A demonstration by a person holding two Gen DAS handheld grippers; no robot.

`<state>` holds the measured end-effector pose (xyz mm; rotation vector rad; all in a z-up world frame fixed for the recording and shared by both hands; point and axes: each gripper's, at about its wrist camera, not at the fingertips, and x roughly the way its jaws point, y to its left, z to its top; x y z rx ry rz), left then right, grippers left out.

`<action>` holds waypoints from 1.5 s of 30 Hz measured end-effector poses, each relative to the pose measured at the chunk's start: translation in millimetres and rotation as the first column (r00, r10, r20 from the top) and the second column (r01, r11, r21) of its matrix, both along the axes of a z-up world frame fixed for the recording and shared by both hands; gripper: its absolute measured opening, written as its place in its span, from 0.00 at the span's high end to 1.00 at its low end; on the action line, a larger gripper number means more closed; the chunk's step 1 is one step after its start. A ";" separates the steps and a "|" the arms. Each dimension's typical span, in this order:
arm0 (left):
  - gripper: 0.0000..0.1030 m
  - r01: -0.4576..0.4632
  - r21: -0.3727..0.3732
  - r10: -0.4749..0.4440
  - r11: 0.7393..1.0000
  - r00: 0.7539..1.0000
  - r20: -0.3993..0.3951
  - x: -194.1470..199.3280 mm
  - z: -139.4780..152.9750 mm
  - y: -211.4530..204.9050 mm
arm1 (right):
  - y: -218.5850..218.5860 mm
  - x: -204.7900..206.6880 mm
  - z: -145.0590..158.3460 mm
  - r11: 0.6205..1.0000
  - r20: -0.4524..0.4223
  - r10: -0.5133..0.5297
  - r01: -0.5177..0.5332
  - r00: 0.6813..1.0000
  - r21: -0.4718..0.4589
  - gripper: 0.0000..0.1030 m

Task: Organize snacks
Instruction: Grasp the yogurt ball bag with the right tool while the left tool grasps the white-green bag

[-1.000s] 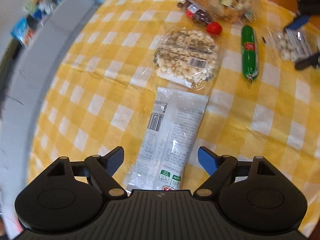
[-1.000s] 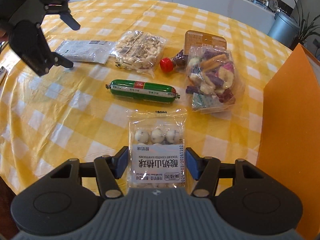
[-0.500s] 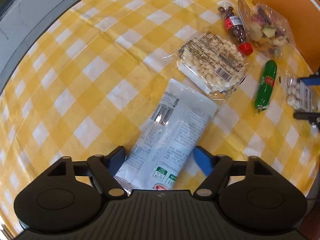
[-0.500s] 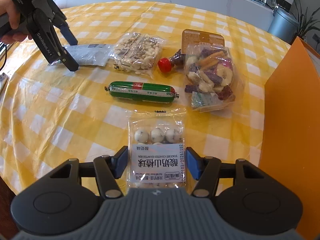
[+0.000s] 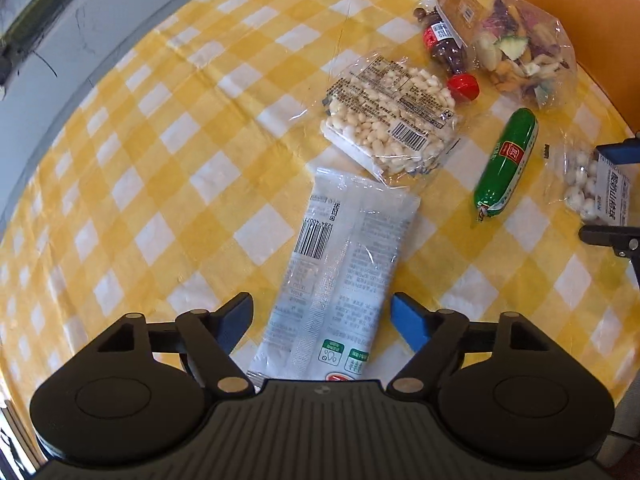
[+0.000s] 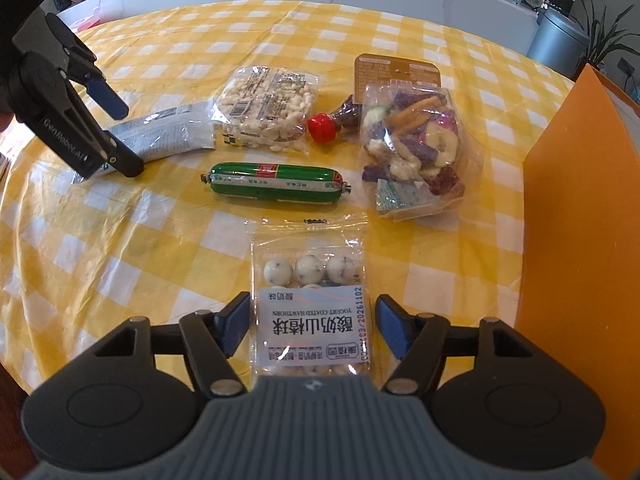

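A white foil snack packet lies flat on the yellow checked tablecloth, between the fingers of my left gripper. Its jaws are opening, and both blue pads stand just off the packet's edges. The right wrist view shows the left gripper pointing down over that white packet. My right gripper straddles a clear packet of yogurt-coated hawthorn balls; its jaws are opening too, with small gaps beside the packet. The right gripper also shows at the left view's right edge.
Between the two packets lie a bag of white nuts, a green sausage, a small bottle with a red cap and a bag of mixed dried chips. An orange board stands at the right.
The left gripper came down over the white packet and rolled; its jaws narrowed, then widened again. The right gripper's jaws spread a little away from the hawthorn packet, which stayed put.
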<state>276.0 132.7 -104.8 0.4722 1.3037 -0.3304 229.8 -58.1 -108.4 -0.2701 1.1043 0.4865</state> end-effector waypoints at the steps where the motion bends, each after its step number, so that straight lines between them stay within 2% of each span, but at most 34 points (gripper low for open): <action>1: 0.12 -0.009 -0.006 0.009 1.000 1.000 -0.001 0.0 0.0 0.2 | 0.1 -0.5 0.0 1.000 0.002 0.000 0.000 1.000 -0.001 0.36; 3: 0.16 -0.036 -0.031 0.035 0.999 0.999 -0.009 0.2 -0.3 3.3 | 0.9 -0.3 -0.7 1.000 0.005 -0.002 0.002 1.000 0.000 0.36; 7: 0.33 -0.066 -0.090 0.064 0.994 0.998 -0.023 -4.7 1.6 9.8 | 0.2 -2.4 -0.4 1.000 0.014 0.004 -0.004 1.000 0.010 0.40; 11: 0.40 -0.085 -0.091 0.086 0.992 0.996 0.006 -12.0 3.0 8.2 | -0.2 -4.9 0.7 1.000 0.026 0.000 -0.001 1.000 0.013 0.44; 14: 0.45 -0.105 -0.097 0.110 0.990 0.993 0.044 -33.1 8.1 -1.6 | -0.8 -8.6 3.0 1.000 0.028 -0.007 0.007 1.000 0.016 0.45; 18: 0.47 -0.203 -0.175 0.216 0.963 0.975 0.058 -50.7 13.5 0.7 | -6.0 -15.9 8.3 0.999 0.016 -0.022 0.021 1.000 0.049 0.45; 22: 0.48 -0.293 -0.276 0.317 0.915 0.948 0.044 -80.2 18.6 2.3 | -13.0 -25.9 11.8 0.997 0.007 -0.032 0.032 0.999 0.068 0.45; 25: 0.48 -0.317 -0.309 0.345 0.897 0.938 0.037 -108.8 21.8 -7.4 | -19.1 -33.9 14.0 0.996 0.002 -0.040 0.040 0.999 0.074 0.45; 30: 0.48 -0.333 -0.312 0.371 0.890 0.926 0.069 -149.3 23.2 -28.8 | -28.6 -47.9 11.9 0.996 -0.009 -0.051 0.052 0.999 0.069 0.45; 33: 0.47 -0.318 -0.305 0.357 0.898 0.931 0.080 -159.5 17.0 -40.1 | -33.0 -54.7 8.2 0.995 -0.026 -0.062 0.064 0.998 0.071 0.45; 36: 0.41 -0.257 -0.260 0.302 0.931 0.942 0.148 -164.6 13.9 -50.6 | -35.6 -59.8 8.5 0.995 -0.024 -0.066 0.067 0.998 0.078 0.45; 38: 0.26 -0.219 -0.269 0.274 0.938 0.943 0.190 -166.1 12.8 -54.0 | -37.6 -61.9 9.8 0.994 -0.019 -0.067 0.069 0.998 0.085 0.45; 40: 0.18 -0.194 -0.276 0.261 0.941 0.938 0.229 -165.5 9.9 -57.6 | -37.9 -62.5 10.6 0.993 -0.016 -0.069 0.071 0.997 0.092 0.44; 42: 0.16 -0.174 -0.266 0.245 0.948 0.933 0.263 -164.7 7.0 -61.9 | -37.7 -62.6 10.4 0.993 -0.016 -0.070 0.071 0.997 0.099 0.44; 45: 0.15 -0.148 -0.249 0.215 0.957 0.938 0.272 -163.8 -0.8 -71.5 | -37.3 -62.8 8.1 0.993 -0.012 -0.067 0.068 0.998 0.096 0.44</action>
